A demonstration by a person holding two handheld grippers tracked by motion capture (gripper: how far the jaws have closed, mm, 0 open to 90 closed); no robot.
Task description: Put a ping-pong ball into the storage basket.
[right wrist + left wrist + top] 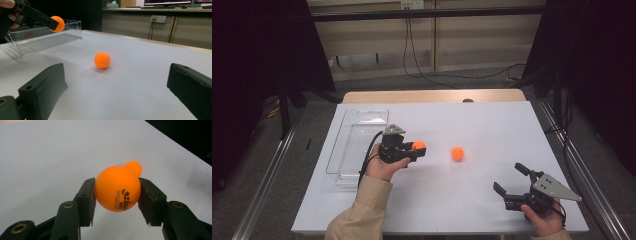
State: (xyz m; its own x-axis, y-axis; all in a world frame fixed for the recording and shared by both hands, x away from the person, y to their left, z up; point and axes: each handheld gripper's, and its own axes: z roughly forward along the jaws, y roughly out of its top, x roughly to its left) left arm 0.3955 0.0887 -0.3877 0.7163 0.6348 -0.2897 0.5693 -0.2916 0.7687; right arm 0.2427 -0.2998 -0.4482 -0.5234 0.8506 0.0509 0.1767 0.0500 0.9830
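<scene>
This is looking like a lab or an office room set up for recording. A table [492, 125] with a white cover is standing between black curtains [257, 55] and metal rails [262, 180]. Cables [412, 45] are hanging down to the grey floor [452, 80]. Behind, a long counter [155, 11] is carrying monitors [167, 2], and a wall socket [158, 19] is feeding two cords.

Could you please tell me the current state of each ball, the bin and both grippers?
Left gripper: shut on the held ball.
Held ball: lifted off the table, clamped between the pads.
Second ball: resting free on the table.
Bin: upright, nothing in it.
Right gripper: open, holding nothing.
</scene>
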